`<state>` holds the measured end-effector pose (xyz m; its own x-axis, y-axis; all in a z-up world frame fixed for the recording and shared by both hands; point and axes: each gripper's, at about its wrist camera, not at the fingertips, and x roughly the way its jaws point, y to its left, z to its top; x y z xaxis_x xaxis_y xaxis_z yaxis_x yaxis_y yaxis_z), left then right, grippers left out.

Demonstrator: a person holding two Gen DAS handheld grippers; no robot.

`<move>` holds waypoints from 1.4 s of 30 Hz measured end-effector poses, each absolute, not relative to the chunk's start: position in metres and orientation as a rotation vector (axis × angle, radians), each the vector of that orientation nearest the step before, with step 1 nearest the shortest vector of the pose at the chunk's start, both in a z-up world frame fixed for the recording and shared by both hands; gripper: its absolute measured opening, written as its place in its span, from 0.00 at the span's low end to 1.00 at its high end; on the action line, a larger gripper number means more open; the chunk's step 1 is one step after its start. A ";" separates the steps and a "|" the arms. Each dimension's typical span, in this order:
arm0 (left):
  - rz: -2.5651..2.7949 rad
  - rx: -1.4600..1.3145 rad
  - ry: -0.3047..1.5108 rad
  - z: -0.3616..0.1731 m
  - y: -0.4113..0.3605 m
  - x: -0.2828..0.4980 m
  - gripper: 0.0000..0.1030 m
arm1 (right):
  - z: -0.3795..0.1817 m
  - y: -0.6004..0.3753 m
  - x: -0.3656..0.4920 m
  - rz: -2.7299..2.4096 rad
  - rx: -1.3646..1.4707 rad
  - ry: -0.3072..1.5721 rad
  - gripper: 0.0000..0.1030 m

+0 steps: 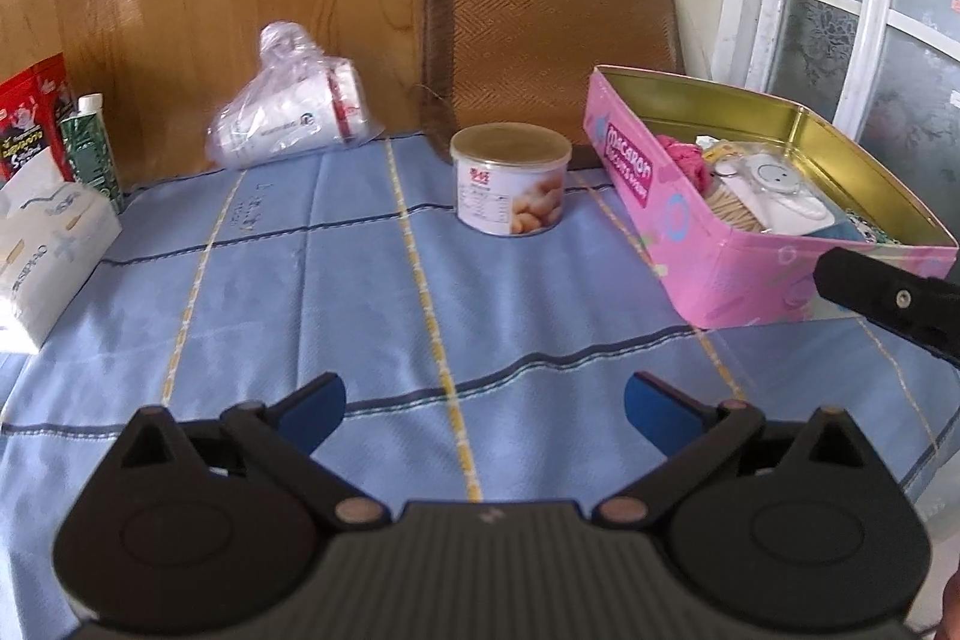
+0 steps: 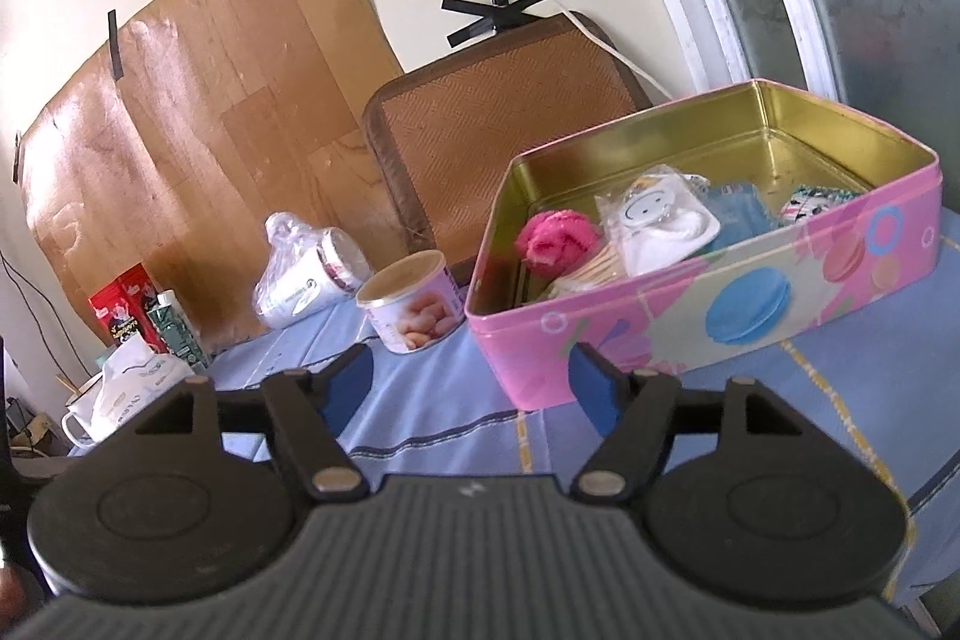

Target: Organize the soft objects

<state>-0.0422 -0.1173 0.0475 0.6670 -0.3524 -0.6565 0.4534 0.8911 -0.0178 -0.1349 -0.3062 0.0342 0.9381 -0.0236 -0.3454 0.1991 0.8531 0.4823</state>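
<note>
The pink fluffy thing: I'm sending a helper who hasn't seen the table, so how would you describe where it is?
Find the pink macaron tin on the blue checked tablecloth. Look inside at the end nearest the round snack can. The pink fluffy ball lies there, the only bright magenta, fuzzy item beside white packets.

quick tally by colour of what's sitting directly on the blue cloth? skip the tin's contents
Pink: 1, tin
White: 2, can, tissue pack
Clear: 1, bag of cups
Red: 1, carton
Green: 1, carton
Total: 6
</note>
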 end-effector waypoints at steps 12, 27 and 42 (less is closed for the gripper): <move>-0.401 0.165 0.690 0.041 -0.105 -0.043 1.00 | 0.036 -0.298 -0.134 -0.132 0.553 0.330 0.80; -0.395 0.152 0.690 0.038 -0.098 -0.041 1.00 | 0.040 -0.292 -0.141 -0.174 0.548 0.276 0.84; -0.388 0.171 0.736 0.037 -0.098 -0.038 1.00 | 0.038 -0.292 -0.144 -0.180 0.565 0.271 0.85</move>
<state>-0.0382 -0.0978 0.0370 0.6743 -0.2838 -0.6817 0.4025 0.9152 0.0171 -0.1440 -0.2921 0.0379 0.9491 -0.0933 -0.3010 0.2410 0.8301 0.5028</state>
